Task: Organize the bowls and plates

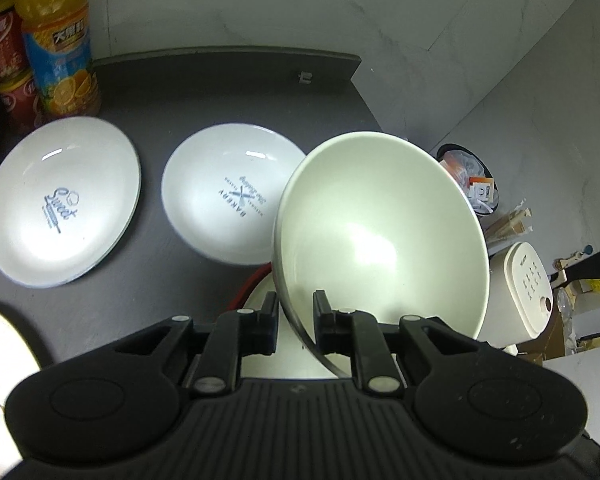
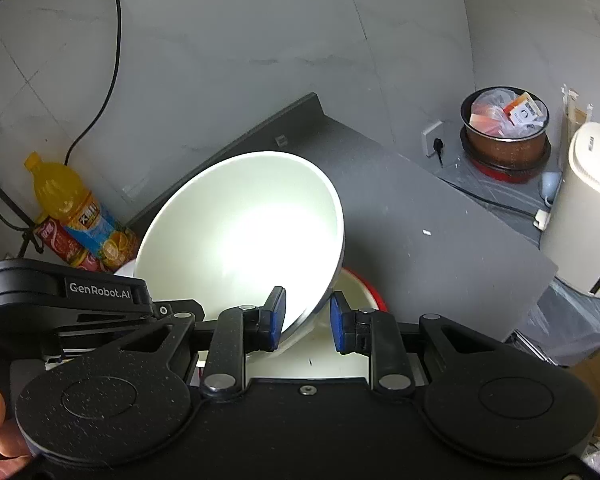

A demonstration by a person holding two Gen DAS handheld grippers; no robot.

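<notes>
A large pale green bowl (image 1: 380, 236) is tilted on edge above a red-rimmed white bowl (image 1: 260, 300). My left gripper (image 1: 296, 316) is shut on the green bowl's rim. In the right wrist view the same green bowl (image 2: 244, 232) leans over the red-rimmed bowl (image 2: 360, 292). My right gripper (image 2: 306, 320) straddles its rim with the blue pads apart, the right pad clear of the bowl. Two white printed plates (image 1: 64, 200) (image 1: 232, 196) lie flat on the dark table (image 1: 204, 92) to the left. A third white plate (image 1: 0, 380) shows at the lower left edge.
An orange juice bottle (image 1: 60, 40) and red cans (image 1: 4, 52) stand at the table's back left corner. On the floor to the right are a bin with rubbish (image 2: 504, 128) and a cream appliance (image 2: 588, 208). A black cable (image 2: 112, 60) hangs on the wall.
</notes>
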